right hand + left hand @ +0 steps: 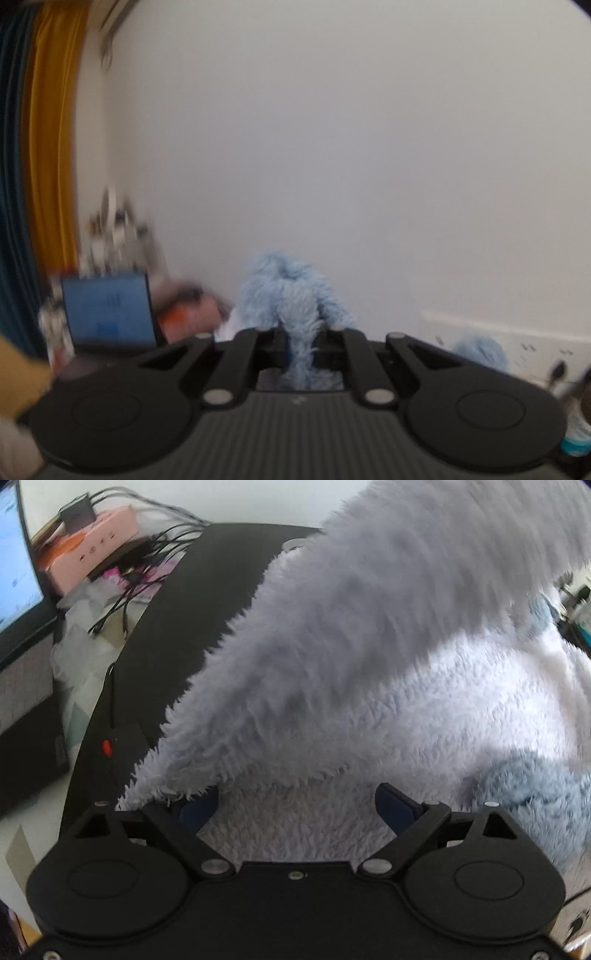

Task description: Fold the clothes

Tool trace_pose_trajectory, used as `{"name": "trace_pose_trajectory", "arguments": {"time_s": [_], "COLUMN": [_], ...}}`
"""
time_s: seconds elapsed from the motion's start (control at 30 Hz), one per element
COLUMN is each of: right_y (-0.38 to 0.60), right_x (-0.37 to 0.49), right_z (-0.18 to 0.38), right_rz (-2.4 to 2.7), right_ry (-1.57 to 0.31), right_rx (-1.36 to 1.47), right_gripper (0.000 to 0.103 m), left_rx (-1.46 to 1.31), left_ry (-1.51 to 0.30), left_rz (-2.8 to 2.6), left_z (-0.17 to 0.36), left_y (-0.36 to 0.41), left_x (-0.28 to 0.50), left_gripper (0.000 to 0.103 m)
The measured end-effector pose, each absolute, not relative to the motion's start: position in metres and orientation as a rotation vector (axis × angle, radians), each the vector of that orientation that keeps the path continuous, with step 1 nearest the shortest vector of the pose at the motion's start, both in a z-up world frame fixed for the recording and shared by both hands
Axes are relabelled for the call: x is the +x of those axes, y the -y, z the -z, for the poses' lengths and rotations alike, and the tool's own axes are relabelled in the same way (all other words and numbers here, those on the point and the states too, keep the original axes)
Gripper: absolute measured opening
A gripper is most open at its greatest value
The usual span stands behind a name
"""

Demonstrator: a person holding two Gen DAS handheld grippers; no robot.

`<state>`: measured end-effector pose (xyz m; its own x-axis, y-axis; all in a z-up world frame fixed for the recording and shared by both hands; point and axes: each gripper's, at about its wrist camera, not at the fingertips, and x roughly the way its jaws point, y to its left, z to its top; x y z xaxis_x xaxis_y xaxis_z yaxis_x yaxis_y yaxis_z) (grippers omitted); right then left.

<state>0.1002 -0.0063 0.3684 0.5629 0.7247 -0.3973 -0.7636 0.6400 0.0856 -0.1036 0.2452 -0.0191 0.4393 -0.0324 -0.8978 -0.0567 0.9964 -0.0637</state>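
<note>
A fluffy pale lilac fleece garment (369, 686) lies on a black table (207, 602), with one flap lifted up toward the top right. A blue fleece part (532, 786) shows at its right edge. My left gripper (295, 806) is open, its blue pads spread just above the fleece, the left pad partly under a fleece edge. My right gripper (300, 350) is shut on a bunch of light blue fleece (291, 291) and held high, facing a white wall.
A laptop (14, 576) and a pink power strip (92, 554) with several black cables sit left of the table. In the right wrist view, a laptop screen (109, 310), yellow and blue curtains (51, 147) and clutter stand at left.
</note>
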Motion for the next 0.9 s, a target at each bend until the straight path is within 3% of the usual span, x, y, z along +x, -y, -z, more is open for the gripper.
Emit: {"name": "trace_pose_trajectory", "arguments": {"time_s": [0.27,0.37,0.43,0.5,0.77,0.9], "right_y": [0.108,0.132,0.146,0.153,0.128,0.106], "right_x": [0.074,0.059,0.055,0.067,0.177,0.207], "right_z": [-0.223,-0.218,-0.224,-0.232,-0.188,-0.153], "right_rz": [-0.569,-0.526,-0.501,-0.471,-0.411,-0.358], "right_ry": [-0.989,-1.026,-0.998,-0.98,-1.269,-1.484], "right_rx": [-0.133,-0.046,0.049,0.186,0.66,0.669], "right_gripper": [0.015,0.016,0.036,0.043,0.048,0.046], "left_rx": [-0.09,-0.101,-0.11,-0.109,-0.134,-0.149], "left_ry": [-1.159,-1.177,-1.188,-1.196,-1.204,-1.203], "left_rz": [-0.005,-0.004,-0.004,-0.007,-0.002,-0.007], "left_z": [0.021,0.021,0.022,0.023,0.024,0.025], "left_y": [-0.25,-0.25,-0.25,-0.25,-0.252,-0.254], "left_x": [-0.11,-0.112,-0.11,-0.109,-0.111,-0.114], "left_gripper": [0.094,0.095,0.097,0.097,0.098,0.098]}}
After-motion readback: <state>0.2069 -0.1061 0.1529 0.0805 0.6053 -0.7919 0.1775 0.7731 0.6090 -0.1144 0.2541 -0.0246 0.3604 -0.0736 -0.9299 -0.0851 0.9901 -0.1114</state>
